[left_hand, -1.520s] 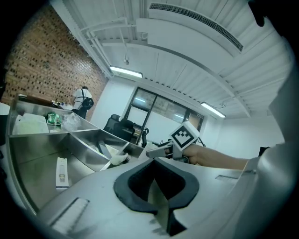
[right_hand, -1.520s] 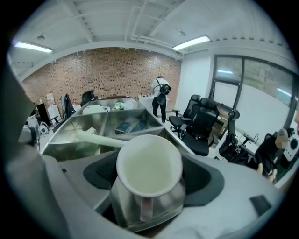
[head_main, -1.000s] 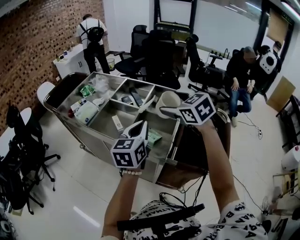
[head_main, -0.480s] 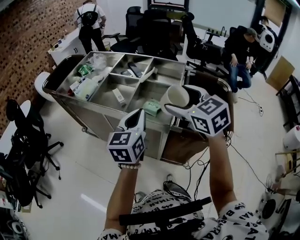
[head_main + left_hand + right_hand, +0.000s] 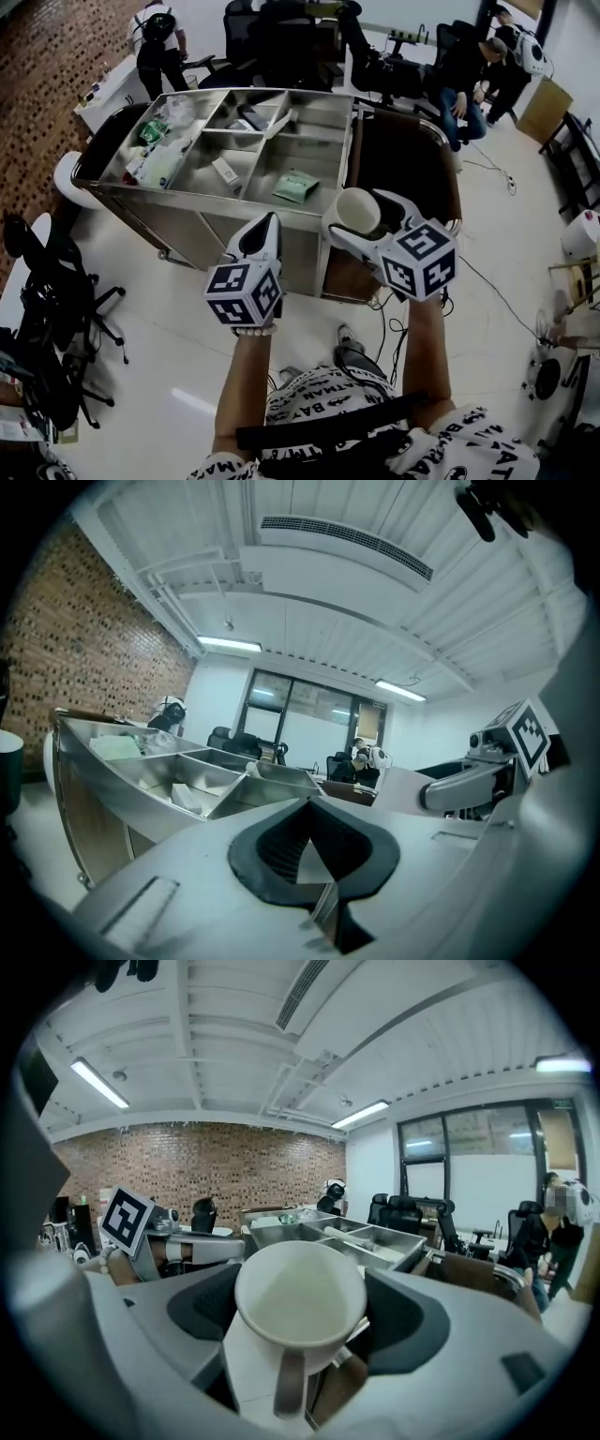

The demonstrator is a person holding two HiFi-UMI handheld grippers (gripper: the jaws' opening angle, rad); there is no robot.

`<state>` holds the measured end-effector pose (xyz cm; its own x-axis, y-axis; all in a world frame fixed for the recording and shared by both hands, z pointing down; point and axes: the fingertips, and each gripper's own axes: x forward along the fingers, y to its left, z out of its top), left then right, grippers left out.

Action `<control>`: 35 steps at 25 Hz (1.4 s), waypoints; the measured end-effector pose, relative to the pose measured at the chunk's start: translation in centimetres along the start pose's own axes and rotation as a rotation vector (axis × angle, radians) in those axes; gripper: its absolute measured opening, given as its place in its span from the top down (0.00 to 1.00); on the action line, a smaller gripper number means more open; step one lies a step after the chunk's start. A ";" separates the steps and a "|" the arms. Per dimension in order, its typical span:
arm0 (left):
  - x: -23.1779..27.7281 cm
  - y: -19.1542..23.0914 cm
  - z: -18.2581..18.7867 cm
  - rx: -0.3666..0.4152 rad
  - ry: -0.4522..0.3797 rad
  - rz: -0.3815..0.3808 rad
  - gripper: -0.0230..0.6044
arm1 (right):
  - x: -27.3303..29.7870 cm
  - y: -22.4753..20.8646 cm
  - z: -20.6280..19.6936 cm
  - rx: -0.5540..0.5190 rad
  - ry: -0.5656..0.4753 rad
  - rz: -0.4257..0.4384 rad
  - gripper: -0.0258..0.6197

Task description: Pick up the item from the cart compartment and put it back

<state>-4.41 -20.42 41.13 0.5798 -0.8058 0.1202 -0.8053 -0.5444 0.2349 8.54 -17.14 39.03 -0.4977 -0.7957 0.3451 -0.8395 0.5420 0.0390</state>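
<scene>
Room: office. Pale glossy floor, brick wall at 10 o'clock, black office chairs at 12 o'clock. One person stands by a white counter at 11 o'clock, back turned; another person sits at 1 o'clock. Another black chair at 9 o'clock.

Surface: steel cart with a divided top, at 11–12 o'clock from the operator. Compartments hold a green packet, a small box and bagged stuff at the far-left end; the rest is too small to tell. Dark brown bay with a rail on the cart's right side.

Item: white mug. It's out of the compartments, clamped in the right gripper, jaws spread wide w/ a pad pressing each side of the body. In the head view it's by the near edge of the cart, about where steel top meets brown bay; height above it can't be told.

Orientation: the mug's long axis runs approx along the jaws. Its mouth faces back toward the gripper's camera and up toward the head. Handle at 6 o'clock in the right gripper view. Inside looks empty.

Left gripper: jaws together, nothing betw. them, at 9 o'clock of the mug, apart from it, near the cart's front wall.
</scene>
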 end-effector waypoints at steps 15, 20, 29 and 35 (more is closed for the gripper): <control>-0.3 -0.6 0.2 -0.002 -0.025 -0.038 0.96 | -0.6 -0.3 -1.6 0.042 0.008 -0.036 0.31; 0.0 -0.6 -0.1 0.001 -0.018 -0.045 0.96 | -0.3 -0.5 -1.6 0.034 0.016 -0.036 0.31; 0.4 -1.5 -0.1 -0.022 -0.014 -0.059 0.96 | -0.8 -1.3 -1.6 0.044 0.019 -0.042 0.31; 0.7 -1.3 0.2 -0.024 -0.023 -0.061 0.96 | -0.5 -1.6 -1.3 0.046 0.014 -0.047 0.31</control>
<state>-2.99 -20.33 40.75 0.6246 -0.7766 0.0828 -0.7651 -0.5873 0.2639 10.42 -17.26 40.07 -0.4549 -0.8159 0.3570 -0.8710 0.4911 0.0126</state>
